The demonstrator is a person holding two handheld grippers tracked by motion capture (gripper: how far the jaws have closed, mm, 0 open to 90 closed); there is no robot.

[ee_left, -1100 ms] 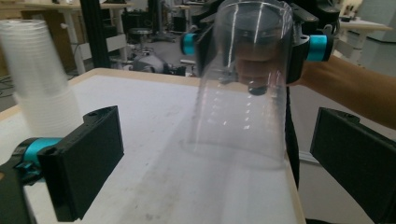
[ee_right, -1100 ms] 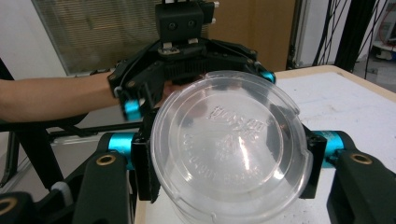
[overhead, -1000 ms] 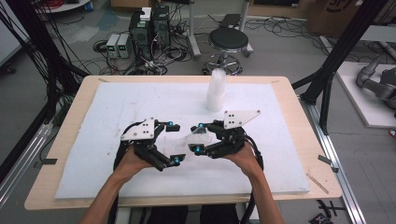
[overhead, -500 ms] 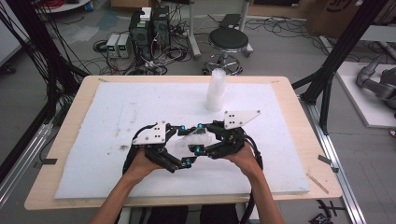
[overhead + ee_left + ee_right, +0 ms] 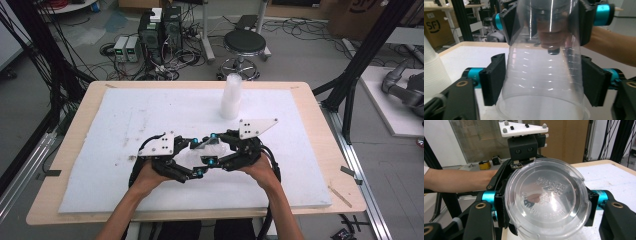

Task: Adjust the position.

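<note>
- Where the two grippers meet over the near middle of the tabletop (image 5: 125,107), a clear plastic cup (image 5: 206,148) lies sideways between them, lifted off the white pad.
- Right gripper (image 5: 216,149): its jaws are clamped on the cup near the closed base; in the right gripper view the round embossed base (image 5: 546,200) faces the camera, with a black pad touching each side of it.
- Left gripper (image 5: 194,159): in the left gripper view its two pads stand on either side of the cup's wall (image 5: 544,75), at or just off the surface; whether they press it I cannot tell. The cup's open rim points toward this gripper's camera, and the right gripper's jaws grip the far, narrower end beyond.
- Well ahead of both grippers, toward the far edge, a stack of clear cups (image 5: 230,97) stands upright; in the left gripper view it sits off to that gripper's left (image 5: 432,72).
</note>
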